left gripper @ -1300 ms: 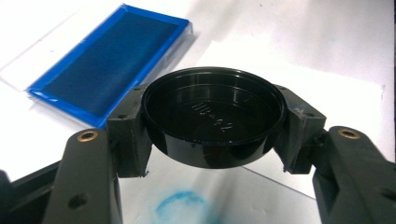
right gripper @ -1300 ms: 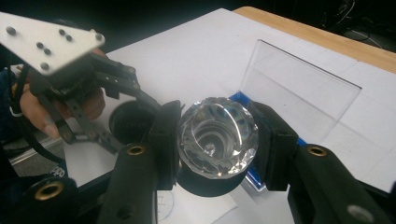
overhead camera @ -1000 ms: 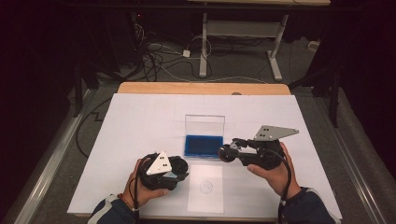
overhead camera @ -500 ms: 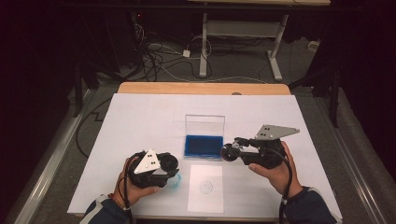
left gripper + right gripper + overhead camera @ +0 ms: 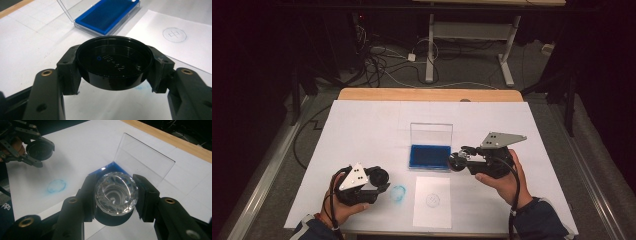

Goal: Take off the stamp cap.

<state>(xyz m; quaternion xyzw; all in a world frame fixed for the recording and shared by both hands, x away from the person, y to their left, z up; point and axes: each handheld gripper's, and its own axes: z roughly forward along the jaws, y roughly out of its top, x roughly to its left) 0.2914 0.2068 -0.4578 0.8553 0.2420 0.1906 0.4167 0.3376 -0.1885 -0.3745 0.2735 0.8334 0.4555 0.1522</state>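
- High view: we are holding the left gripper (image 5: pixel 379 179) near a blue smudge (image 5: pixel 398 194), the right gripper (image 5: pixel 458 161) beside the ink pad (image 5: pixel 429 156).
- Left gripper view: jaws are clamping the black cap (image 5: pixel 114 64); we should be keeping it level.
- Right gripper view: jaws are gripping the crystal-topped stamp (image 5: pixel 116 194); we should be lowering it squarely toward the pad.

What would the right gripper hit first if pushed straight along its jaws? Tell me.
Probably the blue ink pad in its open clear case: the right gripper, shut on a faceted stamp, points right at it. Depth is uncertain.
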